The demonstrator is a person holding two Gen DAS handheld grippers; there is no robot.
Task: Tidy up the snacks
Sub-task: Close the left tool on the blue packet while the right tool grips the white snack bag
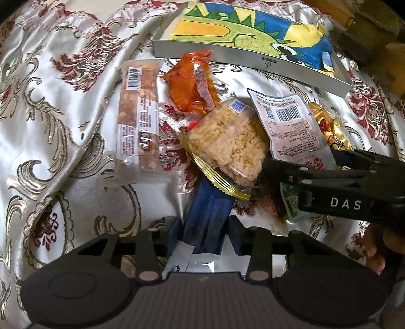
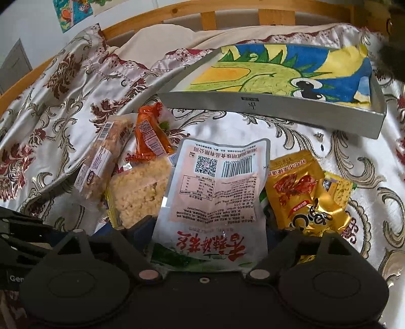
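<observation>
Snacks lie in a heap on a patterned satin cloth. My left gripper (image 1: 210, 192) is shut on the gold-edged end of the puffed rice cake pack (image 1: 227, 141), also seen in the right wrist view (image 2: 139, 192). My right gripper (image 2: 210, 243) is shut on the white pouch with barcode (image 2: 215, 192), which shows in the left wrist view (image 1: 288, 126) with the right gripper body (image 1: 341, 187) beside it. A long cereal bar (image 1: 139, 114), an orange packet (image 1: 192, 83) and a gold packet (image 2: 303, 197) lie around them.
A shallow grey box (image 1: 253, 58) lined with a dinosaur drawing stands behind the heap; it also shows in the right wrist view (image 2: 278, 106). A wooden bed rail (image 2: 227, 15) runs behind. The satin cloth (image 1: 50, 101) is rumpled on the left.
</observation>
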